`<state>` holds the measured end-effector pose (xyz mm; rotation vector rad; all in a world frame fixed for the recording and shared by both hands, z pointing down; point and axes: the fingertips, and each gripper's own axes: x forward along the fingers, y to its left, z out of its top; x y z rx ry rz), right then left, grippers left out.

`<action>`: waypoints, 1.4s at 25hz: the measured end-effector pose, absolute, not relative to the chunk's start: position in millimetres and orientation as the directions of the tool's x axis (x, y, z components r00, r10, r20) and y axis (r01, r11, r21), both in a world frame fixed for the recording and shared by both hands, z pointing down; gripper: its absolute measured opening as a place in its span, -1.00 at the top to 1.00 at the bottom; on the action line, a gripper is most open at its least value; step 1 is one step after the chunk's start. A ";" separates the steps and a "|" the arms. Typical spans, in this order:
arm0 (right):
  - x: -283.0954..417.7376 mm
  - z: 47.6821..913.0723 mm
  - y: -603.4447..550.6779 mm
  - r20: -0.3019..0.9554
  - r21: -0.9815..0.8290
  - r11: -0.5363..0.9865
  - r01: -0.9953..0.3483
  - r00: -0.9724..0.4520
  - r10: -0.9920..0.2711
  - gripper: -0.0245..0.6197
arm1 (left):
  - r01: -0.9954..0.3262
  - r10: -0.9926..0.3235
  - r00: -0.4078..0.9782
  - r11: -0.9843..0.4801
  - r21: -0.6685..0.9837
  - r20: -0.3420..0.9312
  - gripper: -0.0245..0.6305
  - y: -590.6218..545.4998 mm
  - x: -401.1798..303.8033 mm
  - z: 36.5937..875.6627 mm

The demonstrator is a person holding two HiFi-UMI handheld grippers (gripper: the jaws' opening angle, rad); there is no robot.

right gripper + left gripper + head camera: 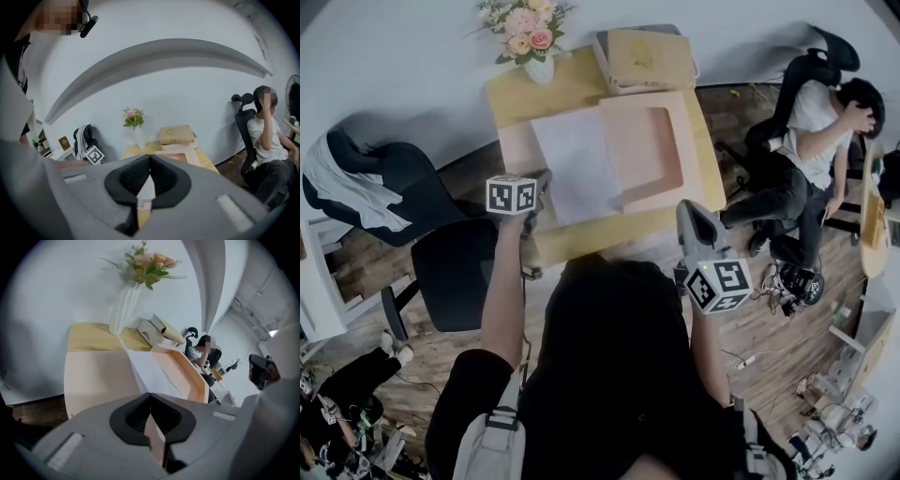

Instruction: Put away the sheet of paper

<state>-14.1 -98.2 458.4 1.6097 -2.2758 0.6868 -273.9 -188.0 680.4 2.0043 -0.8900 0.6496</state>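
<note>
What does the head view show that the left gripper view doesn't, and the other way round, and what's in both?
Only the head view: the black chair draped with a white garment, left of the desk. Only the left gripper view: the left gripper seen close up, its jaws together. Both: the sheet of paper, the pink tray, the flowers, the tan box and the seated person.

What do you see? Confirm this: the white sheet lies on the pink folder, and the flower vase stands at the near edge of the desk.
Wrong on the vase. The head view shows the flower vase at the far edge of the desk, against the wall. The white sheet does lie on the pink folder.
</note>
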 end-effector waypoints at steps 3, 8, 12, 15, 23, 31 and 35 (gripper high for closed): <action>-18.1 460.5 -97.4 0.480 -0.229 0.269 -0.936 -0.349 -0.805 0.91 | -0.771 -0.329 0.621 -0.422 0.477 0.712 0.90 -185.0 -267.0 683.6; -18.9 467.4 -93.9 0.488 -0.247 0.278 -0.928 -0.367 -0.792 0.91 | -0.746 -0.307 0.659 -0.384 0.544 0.687 0.90 -177.5 -240.9 693.0; -4.9 478.1 -98.4 0.500 -0.271 0.283 -0.920 -0.386 -0.775 0.91 | -0.740 -0.285 0.667 -0.366 0.565 0.689 0.90 -172.8 -218.0 701.0; 4.8 481.0 -114.7 0.494 -0.287 0.309 -0.907 -0.416 -0.763 0.91 | -0.744 -0.273 0.660 -0.367 0.558 0.700 0.90 -177.4 -206.6 703.0; 36.6 479.1 -166.1 0.491 -0.311 0.387 -0.868 -0.495 -0.717 0.91 | -0.756 -0.234 0.639 -0.369 0.541 0.733 0.90 -191.4 -165.5 707.6; 66.5 492.2 -200.7 0.499 -0.348 0.450 -0.823 -0.568 -0.654 0.91 | -0.800 -0.277 0.597 -0.281 0.531 0.753 0.90 -212.0 -137.4 714.4; 78.1 496.9 -214.8 0.499 -0.360 0.483 -0.798 -0.602 -0.623 0.91 | -0.807 -0.321 0.591 -0.212 0.552 0.741 0.90 -221.2 -126.1 714.7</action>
